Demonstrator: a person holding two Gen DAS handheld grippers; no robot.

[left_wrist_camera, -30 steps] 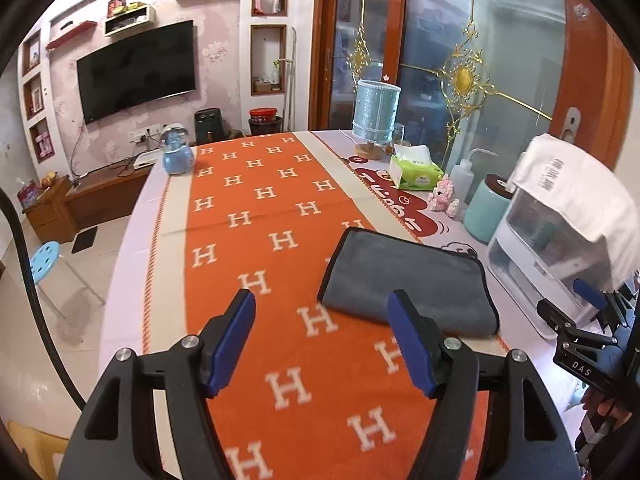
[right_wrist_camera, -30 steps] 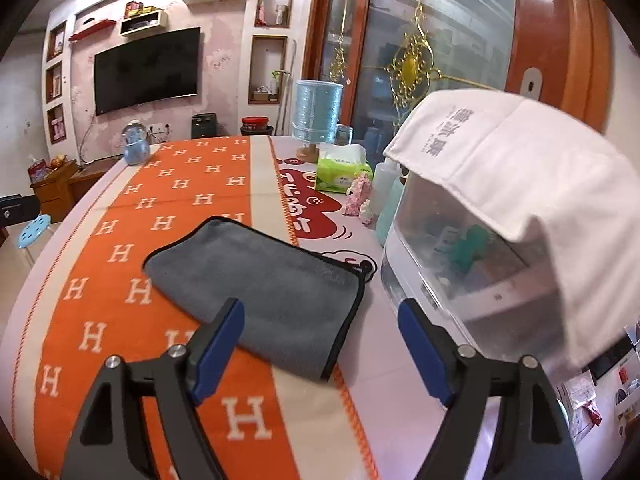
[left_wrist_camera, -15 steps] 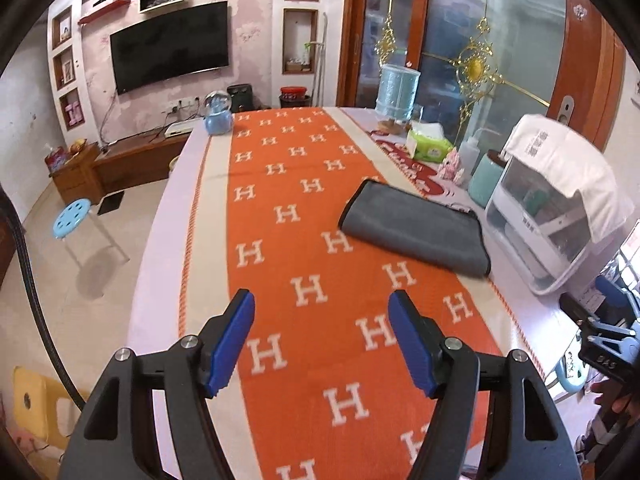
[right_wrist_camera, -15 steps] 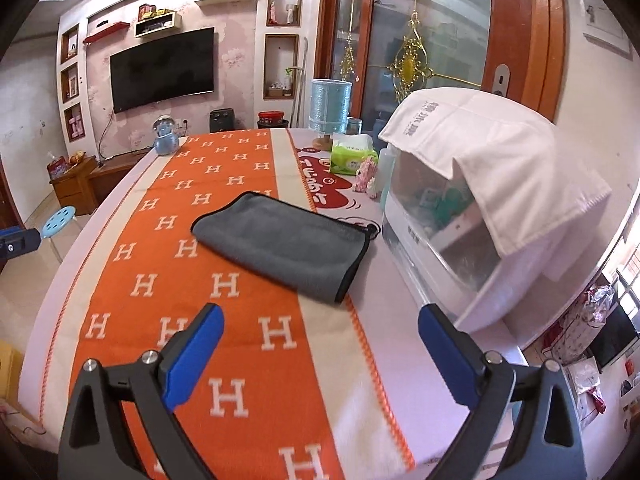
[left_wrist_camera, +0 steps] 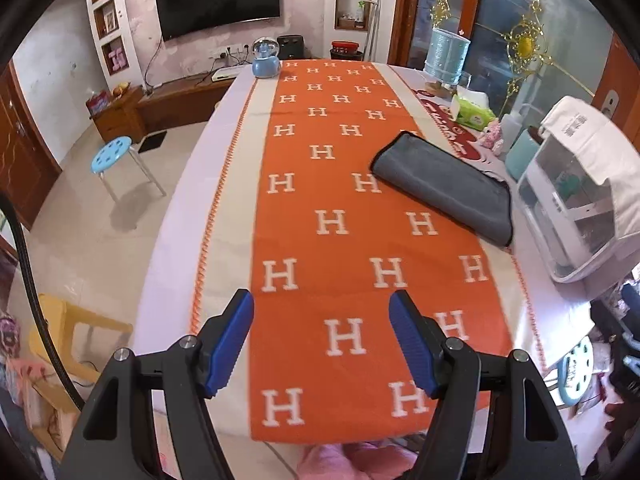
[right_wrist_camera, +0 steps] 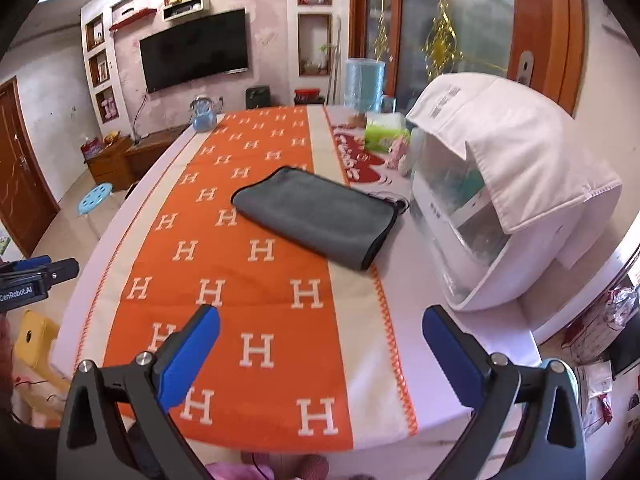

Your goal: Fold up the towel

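Note:
A grey towel (left_wrist_camera: 444,186) with a black hem lies folded on the orange H-patterned runner (left_wrist_camera: 340,224), at its right edge; it also shows in the right wrist view (right_wrist_camera: 320,216). My left gripper (left_wrist_camera: 322,344) is open and empty, high above the near end of the table, far from the towel. My right gripper (right_wrist_camera: 320,356) is open wide and empty, also above the near end. The left gripper's tip (right_wrist_camera: 36,276) shows at the left edge of the right wrist view.
A white appliance draped with a white cloth (right_wrist_camera: 504,200) stands right of the towel. A tissue pack (left_wrist_camera: 474,114), blue canister (left_wrist_camera: 446,56) and small bottles line the table's right side. A blue snow globe (left_wrist_camera: 265,60) stands at the far end. Stools (left_wrist_camera: 112,156) stand on the floor left.
Both grippers have pulled back and up from the towel toward the near end of the table. The right gripper has opened wider. The towel has not moved.

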